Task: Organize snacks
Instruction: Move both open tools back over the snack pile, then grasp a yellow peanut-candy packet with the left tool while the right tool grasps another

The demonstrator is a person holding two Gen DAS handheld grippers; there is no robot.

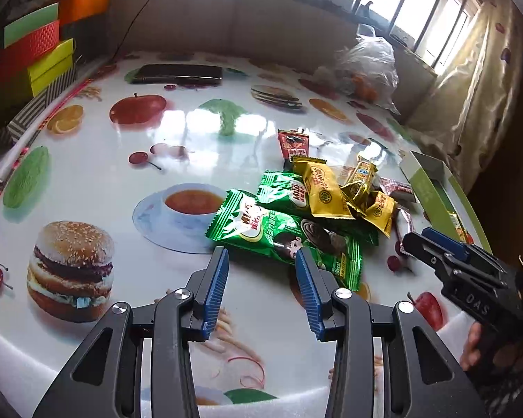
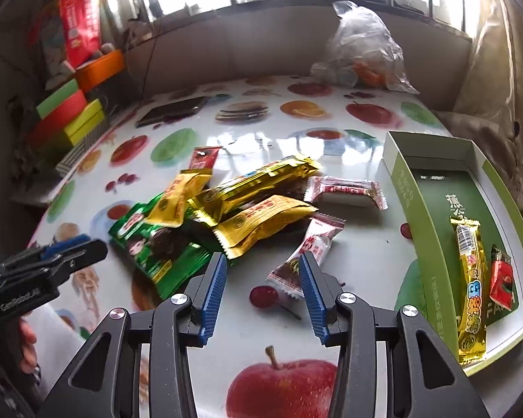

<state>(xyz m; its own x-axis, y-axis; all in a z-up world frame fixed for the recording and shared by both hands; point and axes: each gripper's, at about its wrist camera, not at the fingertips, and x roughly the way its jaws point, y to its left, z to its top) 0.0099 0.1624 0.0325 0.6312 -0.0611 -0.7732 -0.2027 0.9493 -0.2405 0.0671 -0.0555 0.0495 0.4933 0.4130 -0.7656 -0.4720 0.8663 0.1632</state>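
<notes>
Snacks: green packet [image 1: 282, 233] and yellow packets [image 1: 322, 188] piled mid-tabletop [image 1: 122, 174], white-red candy [image 2: 307, 254] beside them | box [image 2: 422, 205] at right edge holds two | left tool [image 1: 261, 261] parted, empty, over green packet | right tool [image 2: 261, 266] parted, empty, by candy | risk: slick overlapping wrappers slip or drag neighbours.

A: Left gripper [image 1: 261, 261] looks?
B: Black angular linkage arms, silver round screw caps, blue ribbed pads [image 1: 217, 291].
A: Right gripper [image 2: 263, 264] same?
B: Yep, identical build. Its side reads "OAS" in white; the left one's side reads "GenRobot.AI". Blue pad edges show there too.
A: Person?
B: Only fingers [image 1: 470, 348] on the handle; sleeve not visible.
</notes>
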